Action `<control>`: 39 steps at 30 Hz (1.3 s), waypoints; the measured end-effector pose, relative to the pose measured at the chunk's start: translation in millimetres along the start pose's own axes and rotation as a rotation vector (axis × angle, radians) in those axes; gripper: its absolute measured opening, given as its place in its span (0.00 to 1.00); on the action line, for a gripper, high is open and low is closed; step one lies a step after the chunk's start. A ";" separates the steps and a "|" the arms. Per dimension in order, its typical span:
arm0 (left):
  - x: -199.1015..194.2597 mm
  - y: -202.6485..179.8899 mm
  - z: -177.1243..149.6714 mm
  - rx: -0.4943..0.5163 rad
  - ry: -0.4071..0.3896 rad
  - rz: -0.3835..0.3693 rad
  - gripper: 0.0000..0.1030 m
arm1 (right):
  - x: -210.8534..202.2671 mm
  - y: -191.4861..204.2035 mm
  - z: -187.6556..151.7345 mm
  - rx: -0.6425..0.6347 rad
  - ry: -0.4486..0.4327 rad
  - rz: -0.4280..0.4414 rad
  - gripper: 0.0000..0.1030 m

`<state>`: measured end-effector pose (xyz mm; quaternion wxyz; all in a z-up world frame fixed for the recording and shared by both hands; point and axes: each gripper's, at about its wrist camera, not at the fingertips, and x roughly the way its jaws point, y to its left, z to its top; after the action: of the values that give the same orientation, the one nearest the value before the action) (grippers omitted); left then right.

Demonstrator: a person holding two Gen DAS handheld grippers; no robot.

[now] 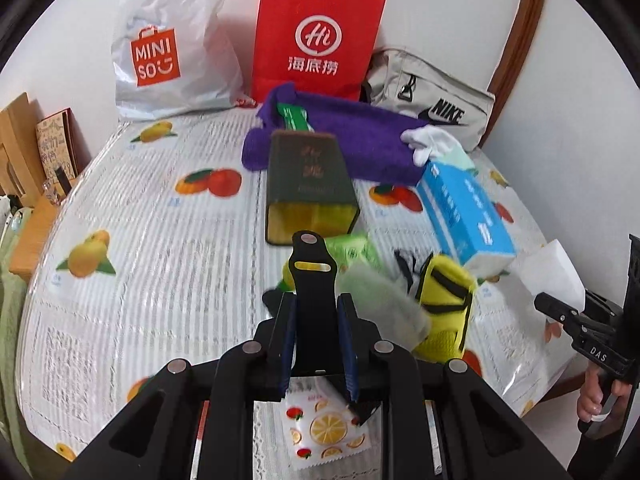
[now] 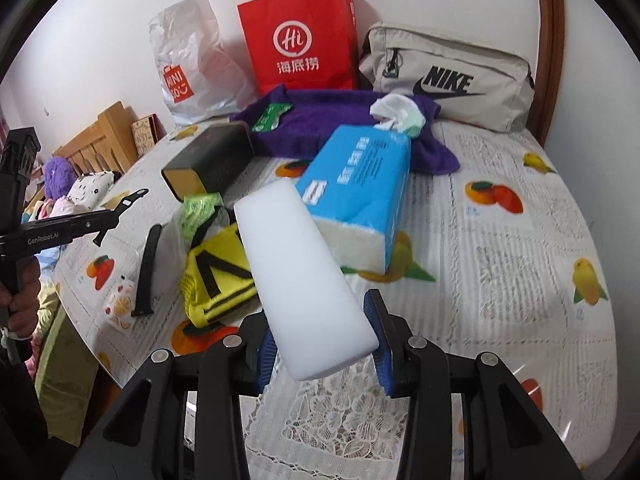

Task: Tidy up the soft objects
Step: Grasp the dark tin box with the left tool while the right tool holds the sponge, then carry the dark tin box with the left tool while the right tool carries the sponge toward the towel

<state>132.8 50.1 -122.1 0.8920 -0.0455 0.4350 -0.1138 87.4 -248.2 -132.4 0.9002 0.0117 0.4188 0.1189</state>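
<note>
My left gripper (image 1: 316,300) is shut on a black strap (image 1: 308,276) that sticks up past its fingertips, above the fruit-print table (image 1: 140,264). Another black strap (image 2: 146,272) lies by a fruit-print sachet (image 2: 120,306). Beyond the left gripper sit a yellow mesh pouch (image 1: 444,300), a grey-green cloth (image 1: 380,300) and a green packet (image 1: 352,250). My right gripper (image 2: 320,320) is shut on a white sponge block (image 2: 304,280), held above the table. That block (image 1: 556,276) also shows at the right edge of the left wrist view. The left gripper (image 2: 120,212) appears at left in the right wrist view.
A dark tin (image 1: 308,184) lies on its side mid-table, with a blue tissue pack (image 2: 360,188) to its right. Behind them lie a purple towel (image 1: 360,140) with white fabric (image 1: 428,142) on it, a red paper bag (image 1: 316,40), a white plastic bag (image 1: 168,44) and a grey Nike bag (image 2: 448,80).
</note>
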 end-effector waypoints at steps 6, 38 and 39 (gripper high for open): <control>-2.7 -1.5 28.8 -0.003 -0.023 -0.006 0.19 | -4.1 -6.7 29.4 0.021 -0.019 -0.007 0.39; 80.5 19.4 171.4 -0.050 -0.026 -0.007 0.19 | 107.6 -55.3 195.6 0.075 0.006 -0.022 0.40; 83.4 21.0 173.5 -0.054 -0.024 -0.009 0.19 | 113.6 -57.2 197.6 0.076 0.016 -0.022 0.40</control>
<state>322.4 47.1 -82.7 0.8951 -0.0728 0.4271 -0.1055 319.1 -262.8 -96.4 0.8970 0.0404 0.4303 0.0931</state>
